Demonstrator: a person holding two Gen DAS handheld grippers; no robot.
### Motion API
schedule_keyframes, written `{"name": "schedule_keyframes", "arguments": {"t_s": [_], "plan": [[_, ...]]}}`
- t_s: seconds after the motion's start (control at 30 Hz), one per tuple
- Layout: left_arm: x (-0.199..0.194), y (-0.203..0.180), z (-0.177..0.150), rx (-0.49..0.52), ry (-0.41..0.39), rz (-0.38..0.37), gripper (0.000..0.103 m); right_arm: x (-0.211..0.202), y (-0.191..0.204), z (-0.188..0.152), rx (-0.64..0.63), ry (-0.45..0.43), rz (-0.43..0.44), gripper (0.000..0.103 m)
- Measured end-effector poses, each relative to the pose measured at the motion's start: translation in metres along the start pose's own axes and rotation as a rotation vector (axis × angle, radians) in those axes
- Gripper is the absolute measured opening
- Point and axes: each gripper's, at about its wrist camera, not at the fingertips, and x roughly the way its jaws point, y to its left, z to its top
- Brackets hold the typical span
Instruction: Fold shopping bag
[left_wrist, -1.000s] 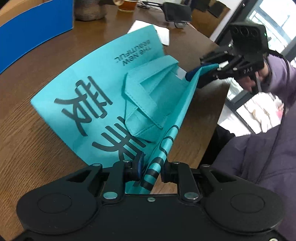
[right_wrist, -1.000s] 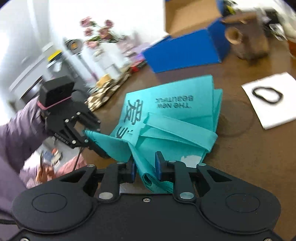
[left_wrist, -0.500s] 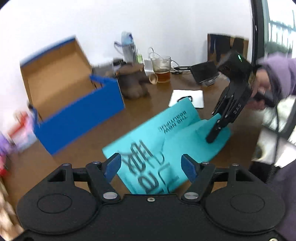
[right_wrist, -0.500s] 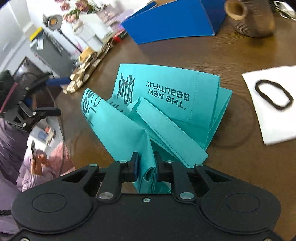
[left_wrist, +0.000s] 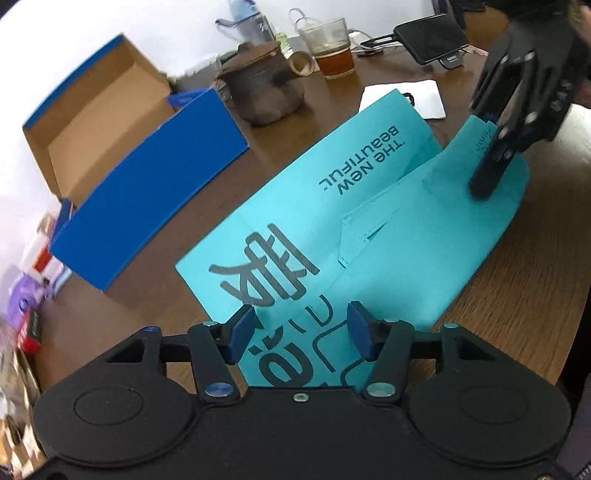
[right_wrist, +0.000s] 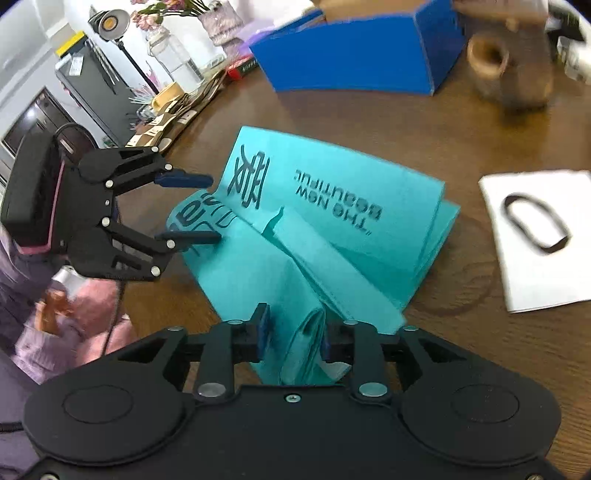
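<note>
Lying on the wooden table, the teal shopping bag is the landmark for everything else. It is partly folded: a flat panel printed "THE NEW BEAUTIFUL" and a large dark character faces up, and a second layer with a handle strap is turned over the side of it nearest the person.

At the bag's near corner, the left gripper hangs over the printed fabric with its blue-padded jaws spread and now closing; the cloth lies beneath them and neither pad presses on it. In the right wrist view the same gripper shows at the bag's left edge, its two fingers apart.

At the opposite end of the bag, the right gripper has a bunched fold of the teal cloth standing between its jaws, which are opening; the fold leans against one pad and a gap shows at the other. From the left wrist view this gripper comes down on the bag's far right corner, one finger tip touching the fabric.

Beyond the bag stand an open blue cardboard box, a dark ribbed pot and a glass mug of brown drink. Just beside the bag's far corner lies a white sheet with a black elastic loop on it.
</note>
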Motion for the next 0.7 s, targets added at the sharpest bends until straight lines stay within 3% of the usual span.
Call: {"name": "schedule_keyframes", "arguments": {"t_s": [0.07,0.13,0.2,0.33,0.43,0.6,0.7], "plan": [[0.001,0.002,-0.001,-0.001,0.004,-0.008,0.054,-0.018,0.009,-0.005,-0.082,-0.055,-0.083,0.035],[0.002,0.004,0.001,-0.006,0.012,-0.022,0.052,-0.035,0.036,-0.014,-0.271,-0.133,-0.245,0.035],[0.001,0.004,0.002,0.006,0.024,-0.031,0.049,-0.034,0.059,-0.014,-0.374,-0.164,-0.307,0.035],[0.001,-0.006,0.007,0.061,0.027,-0.024,0.038,-0.014,0.089,-0.010,-0.499,-0.190,-0.287,0.027],[0.000,-0.012,0.007,0.087,0.027,-0.001,0.037,0.029,0.090,-0.004,-0.555,-0.132,-0.359,0.021],[-0.005,-0.007,-0.001,0.037,-0.004,0.002,0.039,0.043,0.070,-0.011,-0.476,-0.119,-0.350,0.019],[-0.021,0.002,0.003,0.010,-0.027,0.001,0.046,0.042,0.067,-0.008,-0.459,-0.106,-0.337,0.019]]}}
